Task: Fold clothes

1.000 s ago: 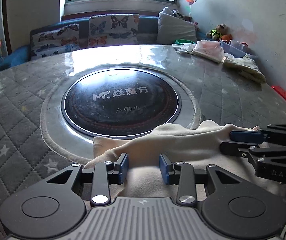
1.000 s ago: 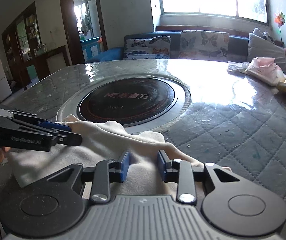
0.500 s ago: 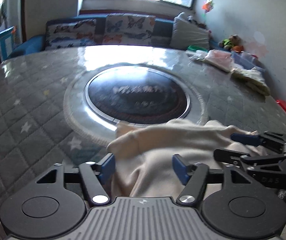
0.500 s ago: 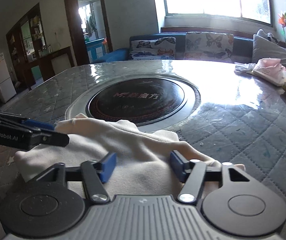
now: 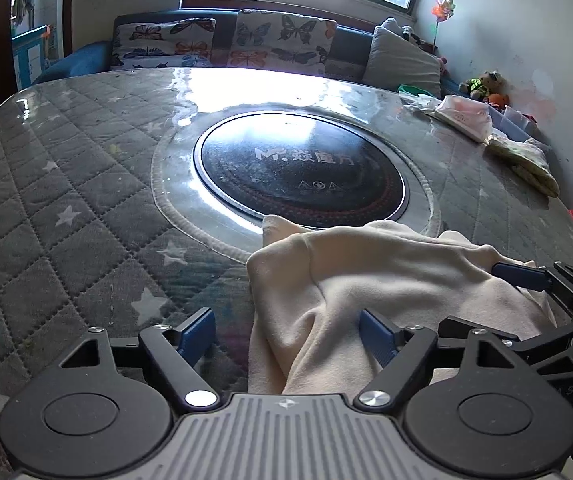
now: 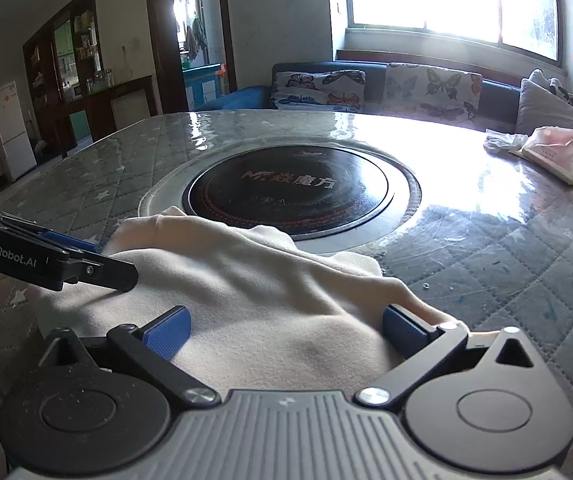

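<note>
Cream-coloured cloth (image 5: 386,276) is seen bunched in the lower centre and lower right of the left wrist view, resting on a quilted grey table (image 5: 66,208) with its far edge lapping onto the rim of a round black cooktop (image 5: 302,176) set in the middle of the frame. The left gripper (image 5: 286,334) is spread wide at the bottom of that view; its blue pads (image 5: 196,334) are well apart, the left one over bare table and the right one against the cloth, and nothing is clamped between them. The right gripper (image 5: 526,280) is visible at the right edge, over the cloth.

In the right wrist view the same cloth (image 6: 254,292) fills the lower centre, just in front of the cooktop (image 6: 286,192). The right gripper (image 6: 284,326) is likewise spread wide, its pads (image 6: 168,330) lying on either side of a broad fold without pinching it. The left gripper (image 6: 86,258) enters from the left edge, above the cloth's near left corner. A pink bundle (image 6: 554,152) is seen on the table at the right edge of the frame, well apart from the cloth.
</note>
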The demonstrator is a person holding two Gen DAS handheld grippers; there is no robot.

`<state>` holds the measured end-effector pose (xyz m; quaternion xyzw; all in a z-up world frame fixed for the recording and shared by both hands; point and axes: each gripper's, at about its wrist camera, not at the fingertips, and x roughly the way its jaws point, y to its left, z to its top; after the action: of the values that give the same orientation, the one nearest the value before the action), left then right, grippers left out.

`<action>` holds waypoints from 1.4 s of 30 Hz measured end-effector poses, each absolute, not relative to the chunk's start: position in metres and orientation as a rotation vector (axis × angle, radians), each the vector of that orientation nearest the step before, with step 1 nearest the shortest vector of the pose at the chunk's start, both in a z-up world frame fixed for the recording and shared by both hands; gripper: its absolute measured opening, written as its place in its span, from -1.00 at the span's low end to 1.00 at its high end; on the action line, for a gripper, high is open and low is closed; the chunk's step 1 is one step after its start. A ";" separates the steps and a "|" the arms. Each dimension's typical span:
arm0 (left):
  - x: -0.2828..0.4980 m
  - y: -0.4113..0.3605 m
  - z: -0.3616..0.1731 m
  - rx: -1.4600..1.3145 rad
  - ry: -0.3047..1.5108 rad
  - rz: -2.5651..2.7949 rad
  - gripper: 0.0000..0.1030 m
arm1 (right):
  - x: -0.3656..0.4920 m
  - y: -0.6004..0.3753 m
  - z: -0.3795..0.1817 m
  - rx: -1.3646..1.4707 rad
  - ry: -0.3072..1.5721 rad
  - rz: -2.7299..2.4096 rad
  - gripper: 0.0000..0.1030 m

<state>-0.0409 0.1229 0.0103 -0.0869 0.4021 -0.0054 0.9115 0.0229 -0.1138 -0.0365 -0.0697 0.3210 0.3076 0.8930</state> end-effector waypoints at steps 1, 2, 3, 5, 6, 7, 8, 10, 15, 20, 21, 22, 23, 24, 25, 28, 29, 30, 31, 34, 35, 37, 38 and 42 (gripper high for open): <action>-0.041 0.122 0.010 -0.176 0.829 -0.013 0.59 | 0.022 -0.113 -0.037 -0.150 0.664 0.638 1.00; -0.041 0.121 0.010 -0.172 0.829 -0.014 0.59 | 0.022 -0.113 -0.037 -0.155 0.663 0.637 1.00; -0.041 0.121 0.010 -0.170 0.829 -0.014 0.59 | 0.021 -0.112 -0.037 -0.160 0.661 0.636 1.00; -0.040 0.120 0.010 -0.168 0.831 -0.011 0.59 | 0.022 -0.111 -0.038 -0.172 0.661 0.631 1.00; -0.040 0.120 0.010 -0.167 0.833 -0.009 0.60 | 0.022 -0.110 -0.037 -0.173 0.664 0.629 1.00; -0.039 0.119 0.010 -0.166 0.837 -0.008 0.62 | 0.022 -0.110 -0.037 -0.174 0.667 0.628 1.00; -0.039 0.118 0.009 -0.165 0.841 -0.007 0.69 | 0.023 -0.110 -0.037 -0.175 0.670 0.629 1.00; -0.038 0.115 0.009 -0.160 0.848 -0.003 0.81 | 0.024 -0.110 -0.036 -0.177 0.678 0.631 1.00; -0.038 0.109 0.005 -0.132 0.853 0.007 0.96 | 0.027 -0.110 -0.035 -0.177 0.698 0.633 1.00; -0.037 0.108 0.004 -0.129 0.859 0.011 1.00 | 0.024 -0.110 -0.033 -0.181 0.694 0.630 1.00; -0.037 0.107 0.004 -0.128 0.860 0.012 1.00 | 0.023 -0.111 -0.032 -0.176 0.694 0.631 1.00; -0.037 0.107 0.004 -0.126 0.861 0.014 1.00 | 0.020 -0.111 -0.031 -0.180 0.690 0.632 1.00; -0.037 0.107 0.004 -0.125 0.860 0.015 1.00 | 0.017 -0.112 -0.029 -0.185 0.684 0.634 1.00; -0.037 0.107 0.004 -0.125 0.860 0.016 1.00 | 0.013 -0.113 -0.029 -0.192 0.679 0.635 1.00; -0.037 0.107 0.004 -0.123 0.859 0.017 1.00 | 0.010 -0.114 -0.030 -0.199 0.673 0.637 1.00; -0.038 0.106 0.003 -0.113 0.853 0.018 1.00 | -0.002 -0.118 -0.030 -0.221 0.656 0.642 1.00; -0.038 0.105 0.003 -0.110 0.851 0.018 1.00 | -0.005 -0.119 -0.030 -0.228 0.651 0.644 1.00; -0.039 0.105 0.002 -0.108 0.849 0.019 1.00 | -0.009 -0.120 -0.030 -0.236 0.645 0.646 1.00; -0.039 0.105 0.002 -0.107 0.847 0.019 1.00 | -0.013 -0.122 -0.031 -0.243 0.639 0.647 1.00; -0.040 0.105 0.002 -0.106 0.845 0.020 1.00 | -0.022 -0.127 -0.028 -0.252 0.628 0.649 1.00; -0.041 0.106 0.002 -0.107 0.844 0.020 1.00 | -0.025 -0.130 -0.026 -0.255 0.623 0.649 1.00; -0.042 0.106 0.002 -0.105 0.840 0.018 1.00 | -0.032 -0.136 -0.023 -0.271 0.615 0.647 1.00; -0.042 0.106 0.002 -0.103 0.837 0.020 1.00 | -0.035 -0.138 -0.023 -0.285 0.614 0.644 1.00; -0.043 0.104 0.002 -0.102 0.835 0.028 1.00 | -0.047 -0.154 -0.029 -0.307 0.640 0.629 1.00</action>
<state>-0.0426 0.1045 0.0019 -0.0493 0.4054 0.0136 0.9127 -0.0468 -0.1539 -0.0290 -0.1479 0.3082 0.3031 0.8896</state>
